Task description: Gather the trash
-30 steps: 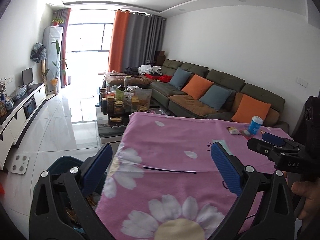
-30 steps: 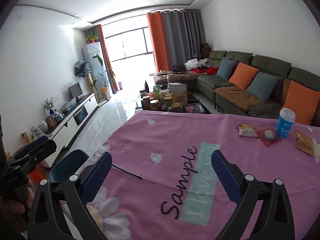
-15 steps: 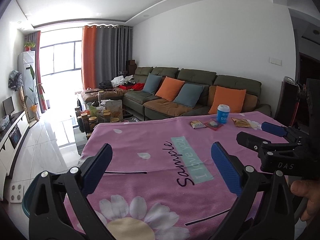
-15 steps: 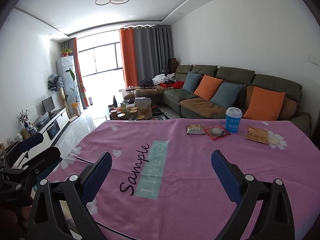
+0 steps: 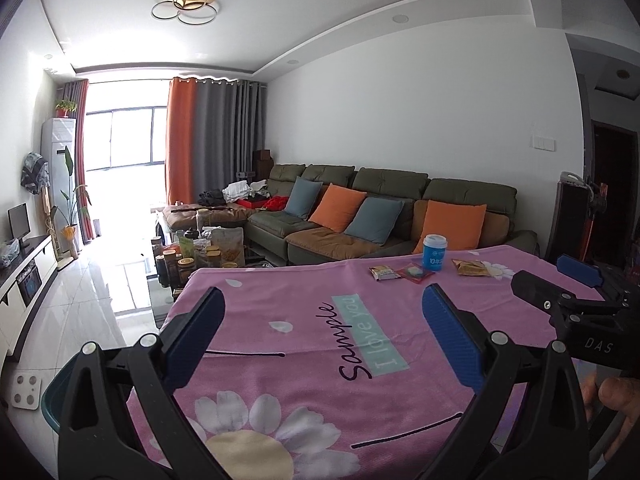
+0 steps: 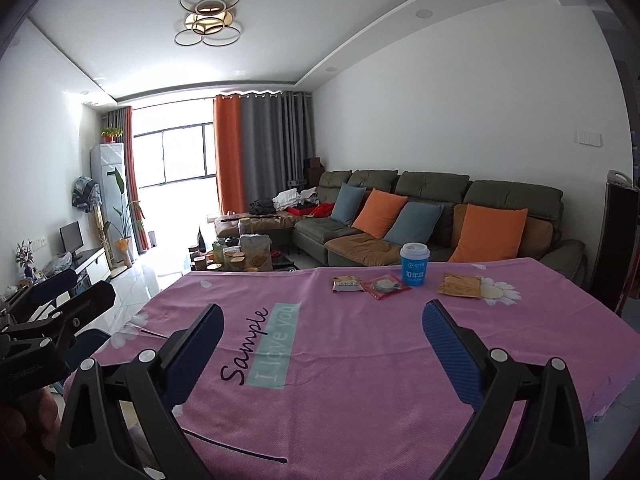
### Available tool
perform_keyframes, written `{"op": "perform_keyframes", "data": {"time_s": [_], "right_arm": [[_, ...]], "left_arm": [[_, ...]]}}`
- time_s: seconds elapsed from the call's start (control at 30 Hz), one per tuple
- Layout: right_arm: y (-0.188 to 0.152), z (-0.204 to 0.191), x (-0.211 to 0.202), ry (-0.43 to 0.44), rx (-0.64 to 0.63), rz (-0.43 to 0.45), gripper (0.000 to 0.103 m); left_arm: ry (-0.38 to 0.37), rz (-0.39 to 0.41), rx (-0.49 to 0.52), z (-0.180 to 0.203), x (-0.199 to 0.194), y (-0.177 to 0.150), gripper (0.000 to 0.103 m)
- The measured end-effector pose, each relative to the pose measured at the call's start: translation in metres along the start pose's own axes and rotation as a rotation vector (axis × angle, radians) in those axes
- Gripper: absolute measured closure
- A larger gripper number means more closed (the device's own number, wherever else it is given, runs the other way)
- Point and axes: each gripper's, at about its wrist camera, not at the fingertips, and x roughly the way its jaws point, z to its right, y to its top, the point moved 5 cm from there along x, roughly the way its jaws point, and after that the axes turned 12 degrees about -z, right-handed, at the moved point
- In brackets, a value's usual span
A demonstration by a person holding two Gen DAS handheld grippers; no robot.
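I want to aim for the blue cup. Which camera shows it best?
The right wrist view: the blue cup stands larger and nearer the centre, its white lid and print clear. In the left wrist view the cup is smaller, farther right.

The pink flowered cloth (image 6: 360, 360) covering the table carries "Sample" in dark script beside a pale teal band (image 6: 276, 346) printed "I love you". The blue paper cup with a white lid (image 6: 414, 270) shows "10" followed by Chinese characters too small to make out. In the left wrist view, the black body of the right gripper (image 5: 560, 280) bears the white letters "DAS".
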Motion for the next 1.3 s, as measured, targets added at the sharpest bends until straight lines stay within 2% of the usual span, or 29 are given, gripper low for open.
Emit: {"op": "perform_keyframes", "data": {"time_s": [0.4, 0.7, 1.03, 1.3], "right_arm": [[-0.011, -0.004, -0.026, -0.024, 0.001, 0.087, 0.007], [-0.013, -0.015, -0.031, 0.007, -0.028, 0.119, 0.007], [-0.020, -0.010, -0.043, -0.037, -0.016, 0.141, 0.007], [-0.021, -0.014, -0.032, -0.023, -0.018, 0.118, 0.007]], "left_arm": [[0.054, 0.113, -0.024, -0.008, -0.040, -0.006, 0.006], [0.076, 0.164, 0.017, 0.000, -0.055, -0.011, 0.006], [0.053, 0.146, 0.033, 0.007, -0.053, -0.016, 0.006], [0.069, 0.109, 0.010, 0.000, -0.045, -0.020, 0.006]]}}
